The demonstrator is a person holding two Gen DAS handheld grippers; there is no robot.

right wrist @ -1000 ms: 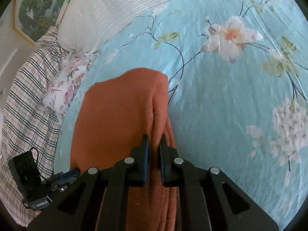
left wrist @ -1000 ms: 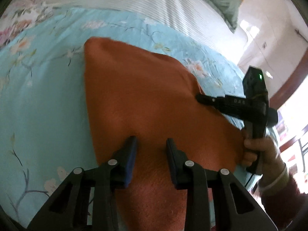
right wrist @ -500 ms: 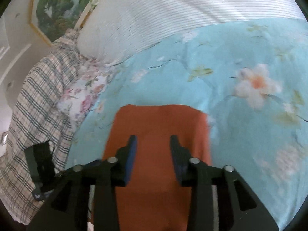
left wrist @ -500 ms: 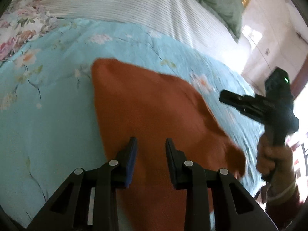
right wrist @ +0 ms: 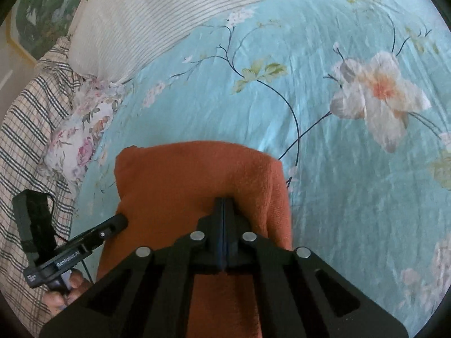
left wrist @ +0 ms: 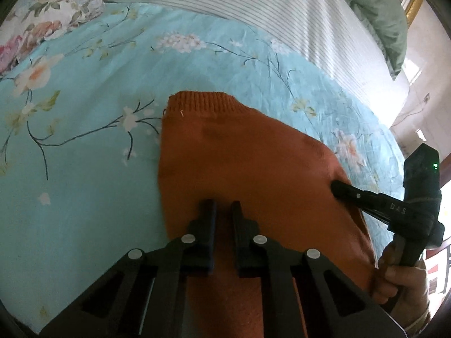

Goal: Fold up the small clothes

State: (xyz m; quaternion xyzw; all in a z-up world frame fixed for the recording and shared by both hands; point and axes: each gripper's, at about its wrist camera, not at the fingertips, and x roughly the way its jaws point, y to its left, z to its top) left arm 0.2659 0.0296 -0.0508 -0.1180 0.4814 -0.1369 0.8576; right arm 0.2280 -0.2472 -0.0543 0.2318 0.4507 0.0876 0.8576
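Observation:
An orange knit garment (left wrist: 239, 155) lies folded on the blue flowered bedspread (left wrist: 84, 183), ribbed hem at the far end. My left gripper (left wrist: 221, 207) sits on its near part with jaws closing, a ridge of the knit pinched between them. In the right wrist view the garment (right wrist: 183, 183) has a rolled fold along its right side. There my right gripper (right wrist: 223, 201) is shut, and the cloth puckers around its tips. Each gripper shows in the other's view: the right gripper (left wrist: 335, 188) at the garment's right edge, the left gripper (right wrist: 121, 219) at its left edge.
A striped pillow (left wrist: 253, 5) and a green pillow (left wrist: 377, 8) lie beyond the garment. A flowered pillow (right wrist: 76, 140) and a checked blanket (right wrist: 25, 140) lie to the left. A hand (left wrist: 403, 278) holds the right gripper's handle. Bare bedspread (right wrist: 338, 197) spreads to the right.
The right gripper let go of the raised fold, opened above the garment, then came down and shut on it. The left gripper's jaws narrowed onto the knit as it shifted across the garment.

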